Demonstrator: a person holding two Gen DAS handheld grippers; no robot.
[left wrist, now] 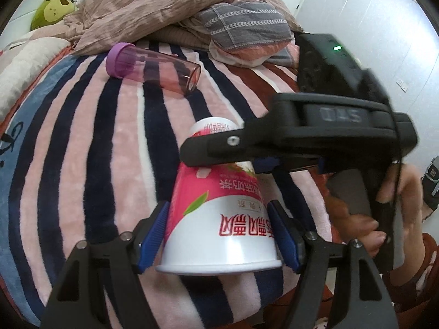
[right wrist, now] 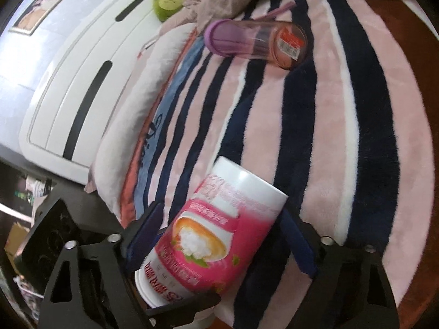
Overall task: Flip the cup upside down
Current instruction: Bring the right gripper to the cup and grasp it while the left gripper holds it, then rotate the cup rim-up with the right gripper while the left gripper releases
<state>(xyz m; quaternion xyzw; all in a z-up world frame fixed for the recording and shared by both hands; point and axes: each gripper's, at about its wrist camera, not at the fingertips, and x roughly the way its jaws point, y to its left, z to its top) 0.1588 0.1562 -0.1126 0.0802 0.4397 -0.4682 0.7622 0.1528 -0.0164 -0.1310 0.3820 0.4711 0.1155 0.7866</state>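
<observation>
on the striped blanket [left wrist: 82, 142], paper milk-tea cup [left wrist: 219, 219] inverted, rim down. right gripper [right wrist: 219, 235] clamps its mid-wall; left gripper [left wrist: 219, 235] spread, pads flanking rim. light, thin-walled, crushable; hold gently mid-body.

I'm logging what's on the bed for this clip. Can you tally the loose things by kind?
Paper cups: 1, pink and white cup, rim down between both grippers
Plastic bottles: 1, purple-capped bottle, lying on its side
Plush toys: 1, green plush
Total: 3
</observation>
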